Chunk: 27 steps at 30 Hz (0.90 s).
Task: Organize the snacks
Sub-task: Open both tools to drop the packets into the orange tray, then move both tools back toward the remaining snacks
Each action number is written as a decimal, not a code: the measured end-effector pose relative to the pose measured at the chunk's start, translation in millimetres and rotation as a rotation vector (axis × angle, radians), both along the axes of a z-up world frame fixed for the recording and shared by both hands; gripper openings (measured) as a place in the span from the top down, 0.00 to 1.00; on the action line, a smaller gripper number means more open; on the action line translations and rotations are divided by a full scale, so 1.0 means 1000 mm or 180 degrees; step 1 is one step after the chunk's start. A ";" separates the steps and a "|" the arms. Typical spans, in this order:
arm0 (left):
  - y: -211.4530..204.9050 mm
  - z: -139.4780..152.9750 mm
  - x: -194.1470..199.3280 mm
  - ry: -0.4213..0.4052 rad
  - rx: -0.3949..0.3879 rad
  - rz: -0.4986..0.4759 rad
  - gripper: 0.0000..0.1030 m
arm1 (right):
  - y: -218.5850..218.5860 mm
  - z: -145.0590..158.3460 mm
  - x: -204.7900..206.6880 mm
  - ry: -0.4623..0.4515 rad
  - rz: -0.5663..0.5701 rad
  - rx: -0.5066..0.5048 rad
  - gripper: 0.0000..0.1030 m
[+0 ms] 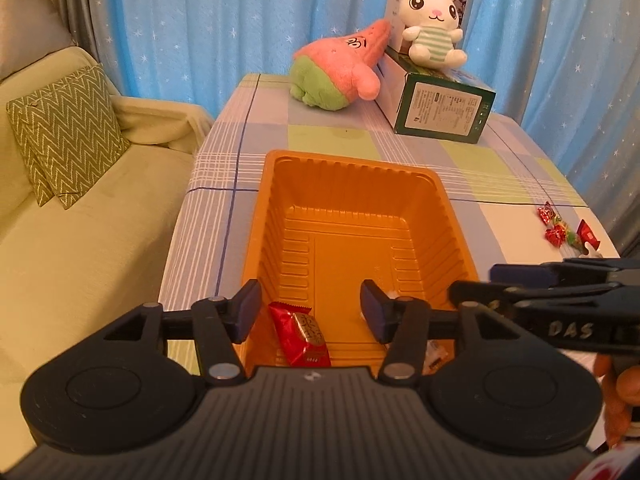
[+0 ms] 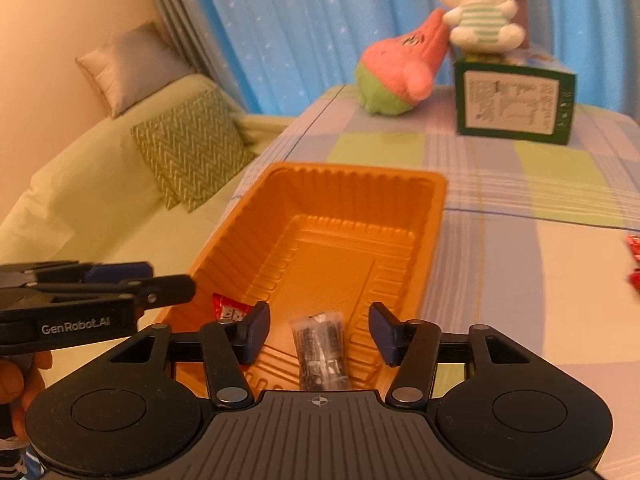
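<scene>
An orange plastic tray (image 1: 360, 184) sits on the checked tablecloth; it also shows in the right wrist view (image 2: 352, 184). A red wrapped snack (image 1: 304, 334) lies in its near end, partly visible in the right wrist view (image 2: 226, 308). A dark clear-wrapped snack (image 2: 320, 350) lies in the tray below my right gripper (image 2: 318, 332), which is open and empty. My left gripper (image 1: 308, 310) is open and empty above the red snack. Several red wrapped candies (image 1: 560, 228) lie on the table to the right; they show at the right wrist view's edge (image 2: 634, 248).
A pink and green plush (image 1: 340, 72), a green box (image 1: 436, 100) and a white bunny plush (image 1: 432, 24) stand at the table's far end. A sofa with a zigzag cushion (image 1: 64, 128) lies left of the table. Blue curtains hang behind.
</scene>
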State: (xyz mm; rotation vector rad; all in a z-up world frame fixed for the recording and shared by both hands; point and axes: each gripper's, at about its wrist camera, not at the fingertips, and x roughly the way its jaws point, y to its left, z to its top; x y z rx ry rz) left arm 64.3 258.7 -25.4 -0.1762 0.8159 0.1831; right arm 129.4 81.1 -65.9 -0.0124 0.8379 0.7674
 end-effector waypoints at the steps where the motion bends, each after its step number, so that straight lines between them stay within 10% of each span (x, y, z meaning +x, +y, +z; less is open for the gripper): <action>1: -0.002 0.002 -0.003 -0.0012 0.0000 -0.0002 0.49 | -0.006 0.004 -0.003 -0.0028 -0.0035 0.0005 0.46; 27: -0.182 0.038 -0.026 -0.0176 -0.0225 -0.0740 0.31 | -0.221 0.049 -0.060 -0.0261 -0.1267 -0.0216 0.45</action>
